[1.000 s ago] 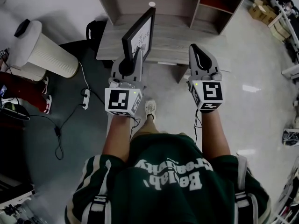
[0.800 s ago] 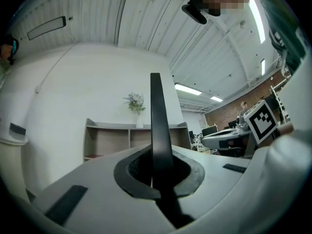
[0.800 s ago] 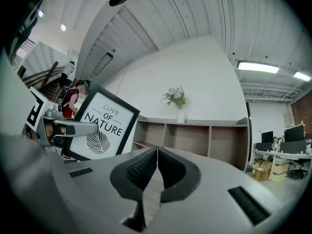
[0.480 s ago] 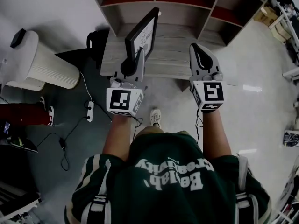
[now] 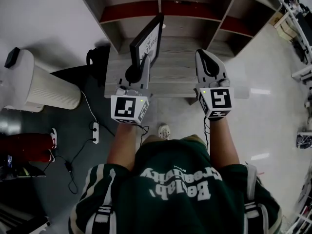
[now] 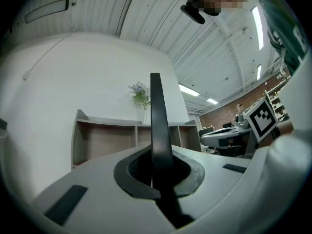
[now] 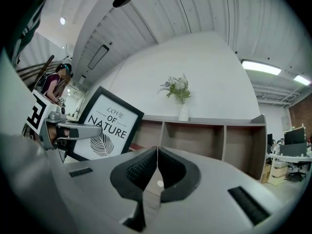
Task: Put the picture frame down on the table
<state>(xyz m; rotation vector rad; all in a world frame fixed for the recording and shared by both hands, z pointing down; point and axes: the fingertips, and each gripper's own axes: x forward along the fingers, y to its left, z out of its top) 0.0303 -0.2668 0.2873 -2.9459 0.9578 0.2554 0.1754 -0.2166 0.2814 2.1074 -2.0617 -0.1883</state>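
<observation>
A black picture frame (image 5: 147,39) with a white print reading "LOVE OF NATURE" (image 7: 108,125) stands upright in my left gripper (image 5: 137,67), which is shut on its lower edge. The left gripper view shows the frame edge-on as a dark bar (image 6: 158,126) between the jaws. It hangs above the grey wooden table (image 5: 175,77). My right gripper (image 5: 208,63) is to the right of the frame, apart from it, jaws shut on nothing (image 7: 157,167).
A grey shelf unit with red-backed compartments (image 5: 195,9) rises behind the table; a white vase with flowers (image 7: 181,112) stands on top. A white ribbed cylinder (image 5: 41,82) stands at left, with a power strip and cables (image 5: 95,133) on the floor.
The person has stepped closer to the table and shelf. Both grippers, with the frame, now sit further over the tabletop. The frame stays upright in the left gripper.
</observation>
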